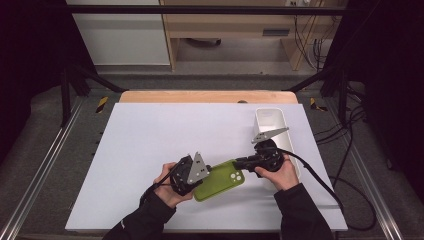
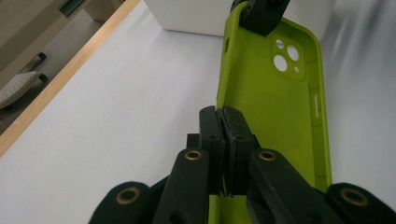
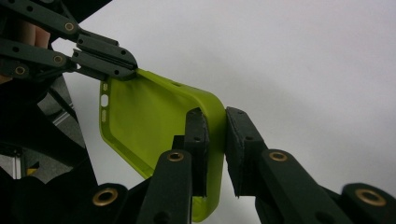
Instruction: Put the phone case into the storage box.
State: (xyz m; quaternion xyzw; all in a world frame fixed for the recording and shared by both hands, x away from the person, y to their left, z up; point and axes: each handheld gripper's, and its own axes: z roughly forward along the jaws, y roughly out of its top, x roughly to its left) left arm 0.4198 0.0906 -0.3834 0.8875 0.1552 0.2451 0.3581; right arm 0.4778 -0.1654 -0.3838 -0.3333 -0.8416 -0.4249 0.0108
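Observation:
A lime-green phone case [image 1: 222, 179] is held just above the white table between both grippers. My left gripper [image 1: 202, 180] is shut on the case's long edge near its plain end; in the left gripper view the pads [image 2: 222, 116] pinch the thin wall of the case [image 2: 273, 107]. My right gripper [image 1: 239, 162] is shut on the rim at the camera-hole end. The right gripper view shows its jaws [image 3: 215, 125] clamped on the rounded corner of the case [image 3: 144, 116], with the left gripper's fingertips [image 3: 123, 65] on the far edge.
A white rectangular bin [image 1: 261, 125] stands at the right, just beyond my right hand, and its wall [image 2: 196, 16] is close behind the case. The white sheet [image 1: 160, 135] covers the table, with a wooden edge [image 1: 200, 96] at the back.

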